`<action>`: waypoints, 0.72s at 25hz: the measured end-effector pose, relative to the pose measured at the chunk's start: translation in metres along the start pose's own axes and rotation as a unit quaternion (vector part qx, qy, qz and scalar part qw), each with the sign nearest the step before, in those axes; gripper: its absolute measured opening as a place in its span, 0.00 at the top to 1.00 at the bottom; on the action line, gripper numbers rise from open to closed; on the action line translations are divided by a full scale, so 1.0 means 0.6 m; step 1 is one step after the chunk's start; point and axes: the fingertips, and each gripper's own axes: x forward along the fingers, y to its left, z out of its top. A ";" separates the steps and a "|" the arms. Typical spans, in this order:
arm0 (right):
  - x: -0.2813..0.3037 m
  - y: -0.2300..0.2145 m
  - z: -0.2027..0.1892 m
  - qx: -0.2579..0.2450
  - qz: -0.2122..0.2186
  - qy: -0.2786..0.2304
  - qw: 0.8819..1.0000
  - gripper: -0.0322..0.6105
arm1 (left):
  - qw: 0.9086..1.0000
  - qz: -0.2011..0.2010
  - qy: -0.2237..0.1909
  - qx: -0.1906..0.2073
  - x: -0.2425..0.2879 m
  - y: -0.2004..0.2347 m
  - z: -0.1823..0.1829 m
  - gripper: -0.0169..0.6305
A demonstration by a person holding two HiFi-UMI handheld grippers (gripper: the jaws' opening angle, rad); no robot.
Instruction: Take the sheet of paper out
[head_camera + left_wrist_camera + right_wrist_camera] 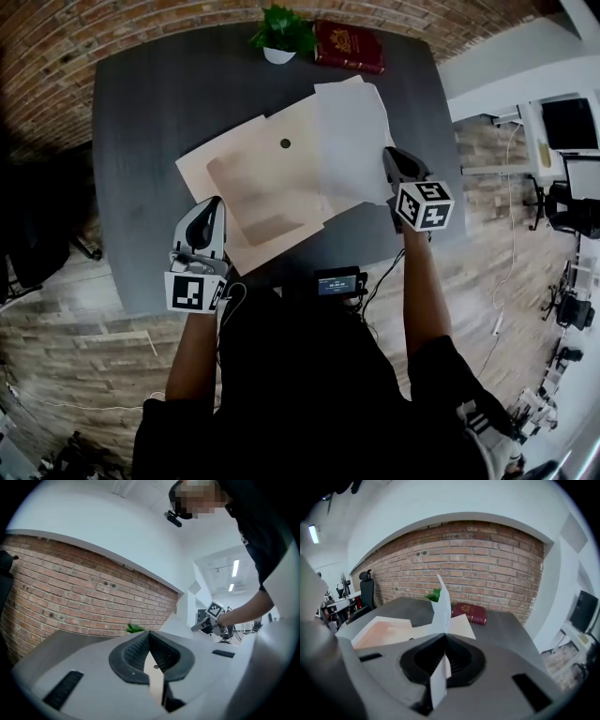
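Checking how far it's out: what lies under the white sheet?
The white sheet lies partly over the tan envelope and the dark table. The right gripper pinches its edge. Whether anything else lies beneath is covered.

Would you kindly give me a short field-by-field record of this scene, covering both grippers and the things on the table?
surface: dark table
left gripper: shut on the envelope at its near corner
right gripper: shut on the sheet of paper, its edge lifted
envelope state: tan, open, lying flat
sheet of paper state: white, overlapping the envelope's right side
far edge: potted plant, red book beside it
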 end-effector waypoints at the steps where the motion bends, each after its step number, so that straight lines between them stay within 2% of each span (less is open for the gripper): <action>1: -0.014 0.000 0.014 -0.003 -0.002 -0.018 1.000 0.94 | 1.000 0.002 -0.004 0.004 -0.001 -0.003 0.012 0.98; 5: -0.079 0.003 0.070 -0.012 0.000 -0.099 0.995 0.94 | 1.000 0.012 -0.023 0.017 -0.008 -0.026 0.059 0.98; 9: -0.164 0.009 0.098 -0.017 0.005 -0.188 0.982 0.94 | 0.998 0.022 -0.037 0.043 -0.027 -0.075 0.096 0.98; 18: -0.357 0.045 0.046 -0.019 0.046 -0.320 0.946 0.94 | 0.992 0.064 -0.066 0.084 -0.116 -0.236 0.152 0.98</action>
